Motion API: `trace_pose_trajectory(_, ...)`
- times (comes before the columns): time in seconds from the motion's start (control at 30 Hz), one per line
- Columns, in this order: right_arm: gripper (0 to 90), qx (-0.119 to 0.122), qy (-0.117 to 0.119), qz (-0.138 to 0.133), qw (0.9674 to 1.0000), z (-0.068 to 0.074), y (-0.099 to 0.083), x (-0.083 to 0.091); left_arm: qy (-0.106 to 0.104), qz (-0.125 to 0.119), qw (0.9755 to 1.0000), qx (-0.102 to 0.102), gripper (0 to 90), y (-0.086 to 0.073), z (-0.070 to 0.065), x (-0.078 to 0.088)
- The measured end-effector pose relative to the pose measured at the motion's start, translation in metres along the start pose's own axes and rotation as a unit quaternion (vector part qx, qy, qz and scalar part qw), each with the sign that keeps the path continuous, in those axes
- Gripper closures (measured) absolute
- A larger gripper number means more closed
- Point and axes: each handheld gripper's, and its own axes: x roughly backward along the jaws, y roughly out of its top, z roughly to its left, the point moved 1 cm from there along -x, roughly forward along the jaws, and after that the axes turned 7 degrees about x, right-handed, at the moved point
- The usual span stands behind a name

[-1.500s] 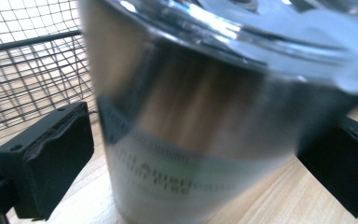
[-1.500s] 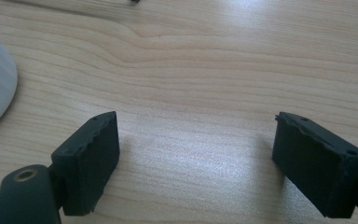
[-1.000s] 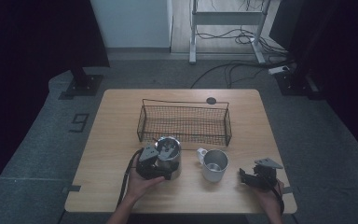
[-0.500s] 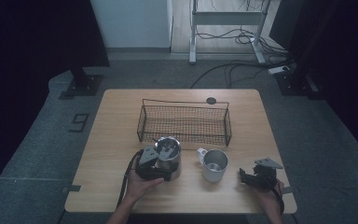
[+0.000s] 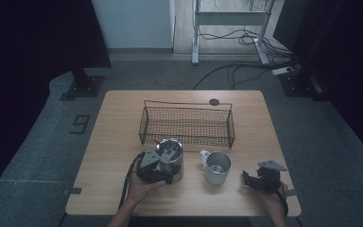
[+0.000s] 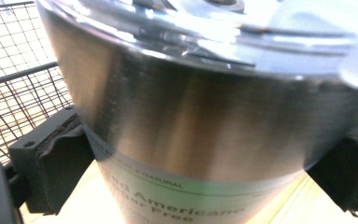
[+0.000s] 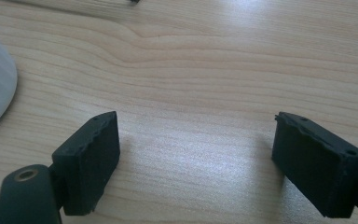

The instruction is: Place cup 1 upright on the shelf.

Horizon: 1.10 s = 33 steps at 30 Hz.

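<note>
Steel can (image 6: 205, 121) | stands on table (image 5: 113, 142), just in front of wire basket (image 5: 187, 124) | label reads "American", "Free", "NATURAL" | left gripper (image 5: 157, 166) jaws have just been closing, pads (image 6: 56, 163) press its sides | right gripper (image 7: 205, 163) wide apart, holds nothing | mug (image 5: 216, 166) between

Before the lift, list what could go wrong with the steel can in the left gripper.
The left gripper has just been closing on the steel can; its smooth, wide wall may slip between the pads. It stands close to the wire basket and the mug, so a swing could knock either.
</note>
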Motion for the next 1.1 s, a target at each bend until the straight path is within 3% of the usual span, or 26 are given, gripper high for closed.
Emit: trace_pose_trajectory(1.1,14.7,0.0,0.0,0.0,1.0,0.0,0.0,0.0,-0.001,-0.027,0.9996,-0.002,4.1,0.018,0.007,0.02)
